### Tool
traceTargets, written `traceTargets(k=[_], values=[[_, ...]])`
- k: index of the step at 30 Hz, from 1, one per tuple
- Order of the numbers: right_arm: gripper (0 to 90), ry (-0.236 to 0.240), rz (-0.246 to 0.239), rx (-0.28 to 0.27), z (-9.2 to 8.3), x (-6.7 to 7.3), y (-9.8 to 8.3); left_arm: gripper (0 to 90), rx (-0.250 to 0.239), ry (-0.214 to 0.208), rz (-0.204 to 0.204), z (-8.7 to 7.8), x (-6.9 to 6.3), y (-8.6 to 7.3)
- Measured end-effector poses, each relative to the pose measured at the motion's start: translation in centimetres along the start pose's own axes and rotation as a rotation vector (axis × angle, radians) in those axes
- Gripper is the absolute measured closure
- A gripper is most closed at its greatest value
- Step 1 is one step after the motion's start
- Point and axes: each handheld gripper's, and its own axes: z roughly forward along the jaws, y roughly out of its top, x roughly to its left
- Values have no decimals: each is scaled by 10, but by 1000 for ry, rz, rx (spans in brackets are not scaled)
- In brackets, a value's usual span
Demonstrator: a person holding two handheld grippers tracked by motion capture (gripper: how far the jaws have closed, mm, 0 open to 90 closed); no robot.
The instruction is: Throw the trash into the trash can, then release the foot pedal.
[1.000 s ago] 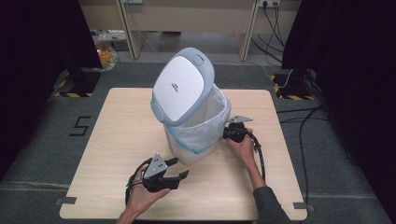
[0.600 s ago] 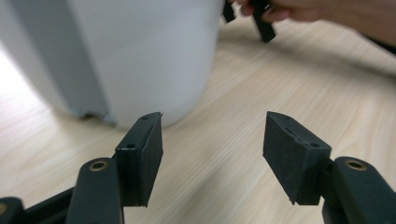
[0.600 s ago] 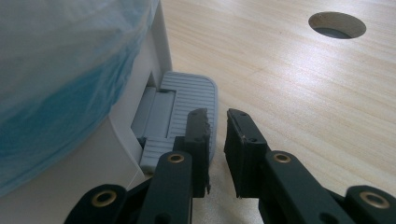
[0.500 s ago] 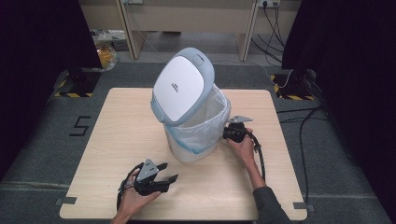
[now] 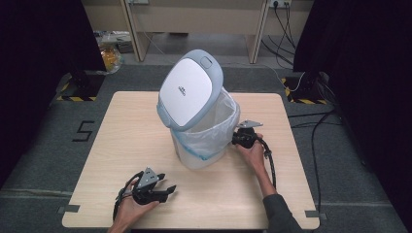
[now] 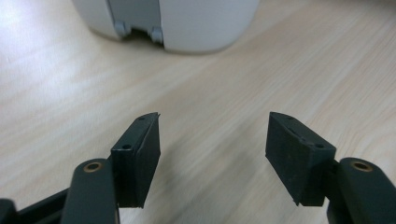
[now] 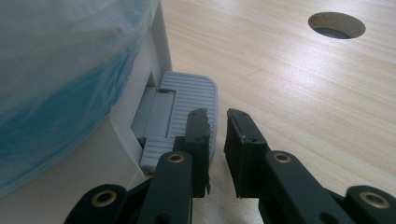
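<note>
White plastic pedal bin (image 5: 201,150) mid-counter, lid (image 5: 190,91) up; right tool (image 7: 215,119), jaws nearly closed and empty, presses grey ribbed pedal (image 7: 189,105) and may slip, dropping lid; left tool (image 6: 212,140) open, idle near-left.

Setting: a lab or recording studio, not a home. Evidence: light wooden table (image 5: 121,126) standing alone at frame centre on grey carpet; black curtains (image 5: 39,48) at left and right edges; black-and-yellow hazard tape (image 5: 77,98) at stand feet, upper left and upper right; a "5" marked on the floor (image 5: 85,131) (left of table); cables (image 5: 284,19) trailing from wall sockets, top right.
</note>
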Motion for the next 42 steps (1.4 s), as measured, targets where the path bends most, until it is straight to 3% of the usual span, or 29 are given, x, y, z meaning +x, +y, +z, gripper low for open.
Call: traceTargets(k=[1, 7, 42], values=[[788, -1, 1, 0, 0, 0, 0, 329, 23, 7, 8, 1, 0, 0], [788, 1, 3, 0, 0, 0, 0, 305, 26, 15, 35, 1, -2, -1], [769, -8, 6, 0, 0, 0, 0, 299, 22, 13, 30, 2, -2, -1]])
